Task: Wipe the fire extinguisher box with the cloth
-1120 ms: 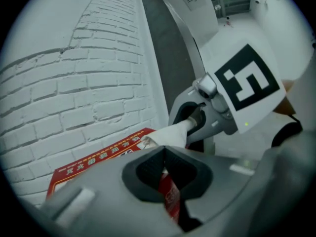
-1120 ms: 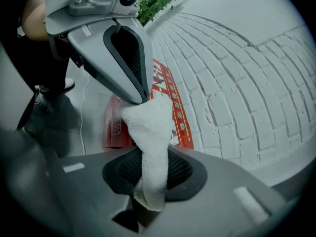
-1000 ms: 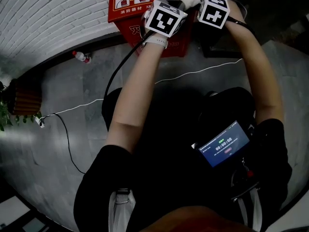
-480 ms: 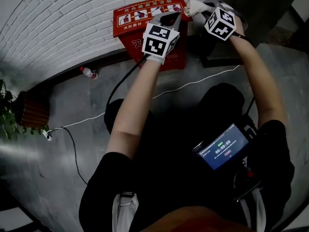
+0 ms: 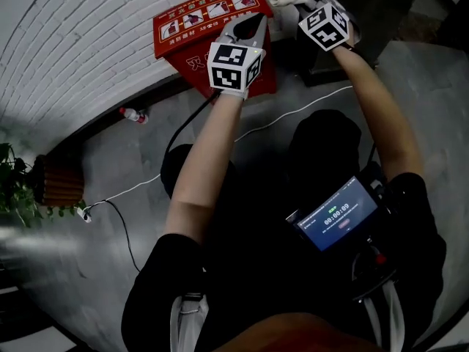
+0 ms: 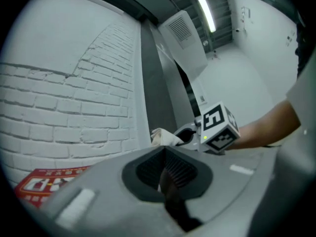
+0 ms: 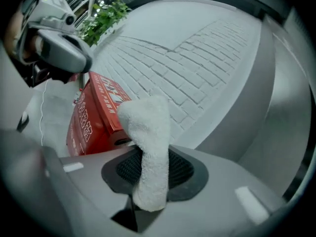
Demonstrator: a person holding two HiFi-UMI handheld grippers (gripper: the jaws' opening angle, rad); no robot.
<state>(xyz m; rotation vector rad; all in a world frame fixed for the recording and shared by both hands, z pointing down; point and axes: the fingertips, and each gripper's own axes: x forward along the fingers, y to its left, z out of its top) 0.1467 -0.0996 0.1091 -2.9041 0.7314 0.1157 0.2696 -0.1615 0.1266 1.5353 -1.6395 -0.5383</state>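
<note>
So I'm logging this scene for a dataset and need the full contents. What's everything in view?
brick wall: one, white, behind everything
fire extinguisher box: one, red, standing against the wall
cloth: one, white, clamped in the right gripper
bottle: one, clear and red, at the wall's foot, left of the box
cable: one, white, across the grey floor
plant: one, green, far left edge
screen device: one, lit blue, on the person's chest
left gripper: grey, jaws together and empty, over the box's front
right gripper: grey, shut on the cloth, beside the box's right end
</note>
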